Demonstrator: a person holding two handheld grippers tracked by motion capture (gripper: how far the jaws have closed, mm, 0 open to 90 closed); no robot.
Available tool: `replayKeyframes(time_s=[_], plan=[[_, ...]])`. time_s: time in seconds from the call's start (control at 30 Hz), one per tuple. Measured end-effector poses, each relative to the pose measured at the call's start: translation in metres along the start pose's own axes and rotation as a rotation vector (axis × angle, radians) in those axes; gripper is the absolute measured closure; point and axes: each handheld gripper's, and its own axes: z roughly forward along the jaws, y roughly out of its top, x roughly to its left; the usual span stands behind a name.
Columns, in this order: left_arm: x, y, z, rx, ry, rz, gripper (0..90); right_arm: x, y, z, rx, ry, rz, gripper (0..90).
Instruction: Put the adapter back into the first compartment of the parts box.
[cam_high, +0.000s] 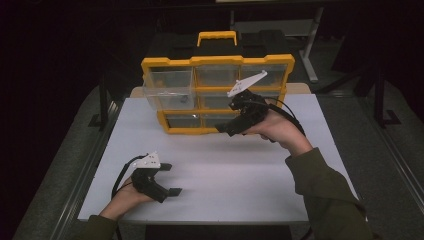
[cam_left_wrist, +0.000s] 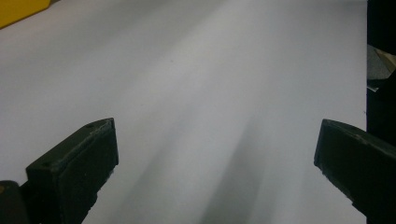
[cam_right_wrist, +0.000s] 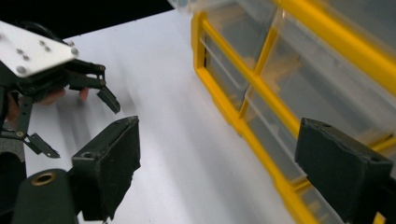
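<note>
A yellow organizer (cam_high: 217, 61) with clear drawers stands upright at the back of the white table (cam_high: 225, 175). Its top left drawer (cam_high: 167, 90) is pulled out toward me. My right gripper (cam_high: 225, 127) hovers just in front of the organizer's bottom row, jaws open and empty; in the right gripper view (cam_right_wrist: 219, 158) the yellow frame (cam_right_wrist: 243, 121) and clear drawer fronts lie close ahead on the right. My left gripper (cam_high: 171, 179) rests low near the table's front left, open with nothing between its jaws (cam_left_wrist: 217, 154). It also appears in the right gripper view (cam_right_wrist: 79, 128).
A black case with a yellow handle (cam_high: 216, 37) lies behind the organizer. Dark floor and a table leg (cam_high: 310, 55) surround the table. Bare white tabletop stretches between the two grippers.
</note>
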Motion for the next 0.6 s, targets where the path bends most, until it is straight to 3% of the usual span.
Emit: replayKeyframes(time_s=[0.27, 0.6], plan=[[-0.001, 0.0, 0.001, -0.002, -0.003, 0.001, 0.0, 0.004, -0.031, 0.011, 0.005, -0.022, 0.023, 11.3], [-0.001, 0.0, 0.001, -0.003, 0.0, 0.001, 0.0, 0.013, -0.073, 0.026, 0.004, -0.055, 0.072, 0.5]])
